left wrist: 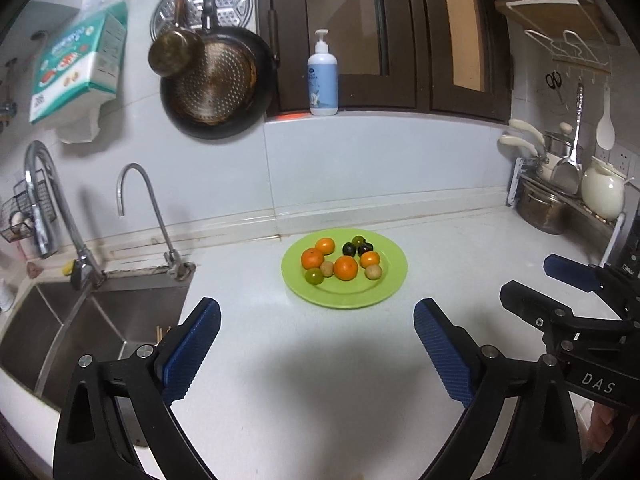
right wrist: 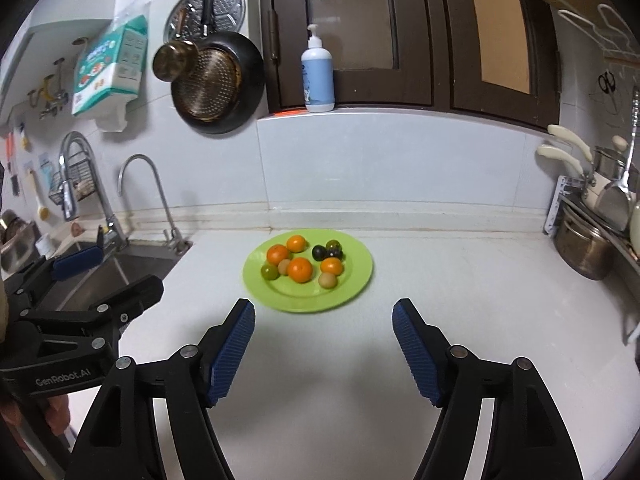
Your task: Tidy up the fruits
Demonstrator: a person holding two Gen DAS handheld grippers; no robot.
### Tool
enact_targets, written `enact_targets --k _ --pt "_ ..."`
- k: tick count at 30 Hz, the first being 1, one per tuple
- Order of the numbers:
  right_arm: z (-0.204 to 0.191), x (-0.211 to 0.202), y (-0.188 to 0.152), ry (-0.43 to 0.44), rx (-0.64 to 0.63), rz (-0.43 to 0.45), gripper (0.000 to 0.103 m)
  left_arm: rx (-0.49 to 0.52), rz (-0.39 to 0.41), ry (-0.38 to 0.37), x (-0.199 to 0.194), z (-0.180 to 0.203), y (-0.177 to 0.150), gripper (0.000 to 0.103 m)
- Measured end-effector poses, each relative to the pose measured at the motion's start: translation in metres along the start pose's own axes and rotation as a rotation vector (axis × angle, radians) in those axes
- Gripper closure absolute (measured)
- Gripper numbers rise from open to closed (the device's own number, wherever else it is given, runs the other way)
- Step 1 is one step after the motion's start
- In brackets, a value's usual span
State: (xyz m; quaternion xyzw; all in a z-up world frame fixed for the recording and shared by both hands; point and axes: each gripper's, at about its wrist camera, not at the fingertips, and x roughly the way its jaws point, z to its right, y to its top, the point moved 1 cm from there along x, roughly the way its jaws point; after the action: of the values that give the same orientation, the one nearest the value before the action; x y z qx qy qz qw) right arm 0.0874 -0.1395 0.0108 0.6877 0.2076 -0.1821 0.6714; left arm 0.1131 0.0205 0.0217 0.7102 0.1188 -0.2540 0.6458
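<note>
At the far left a steel sink [left wrist: 92, 320] is sunk into the white counter [left wrist: 320, 380], with a tall curved faucet [left wrist: 52, 208] and a thinner gooseneck tap [left wrist: 148, 212] standing at its back edge. Above them on the tiled wall hang a teal and white carton [left wrist: 76, 64], a small brass-coloured pot [left wrist: 176, 52] and a dark frying pan [left wrist: 218, 84]. The left gripper [left wrist: 316, 316] hovers over the counter beside the sink, its blue ribbed pads [left wrist: 192, 352] spread wide with nothing between them. Ahead of it, near the middle of the counter and close to the backsplash, sits the green plate [left wrist: 344, 298] holding all the fruit: four oranges [left wrist: 346, 268] in the centre, a cluster of dark round fruits [left wrist: 358, 246] at the back, two pale tan ones [left wrist: 373, 272] and a green one [left wrist: 314, 277] at the front left. A pump bottle [left wrist: 322, 76] stands on the ledge behind, in front of dark wooden window frames. The right gripper [right wrist: 324, 312] hangs to the right of the left one, short of the plate and apart from it, its jaws parted a moderate way and empty. At the far right a rack holds steel pots [left wrist: 544, 208], a cream jar [left wrist: 602, 190] and hanging utensils [left wrist: 576, 132].
</note>
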Motion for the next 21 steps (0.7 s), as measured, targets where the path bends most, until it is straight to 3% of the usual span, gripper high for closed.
enact_targets --k 9,21 --pt "0.002 -0.057 -0.027 -0.008 0.013 0.009 0.028 0.017 0.033 0.013 -0.060 0.020 -0.021 0.000" --pt "0.007 -0.104 -0.048 -0.024 0.006 0.023 0.028 0.005 0.059 0.012 -0.103 0.035 -0.036 0.000"
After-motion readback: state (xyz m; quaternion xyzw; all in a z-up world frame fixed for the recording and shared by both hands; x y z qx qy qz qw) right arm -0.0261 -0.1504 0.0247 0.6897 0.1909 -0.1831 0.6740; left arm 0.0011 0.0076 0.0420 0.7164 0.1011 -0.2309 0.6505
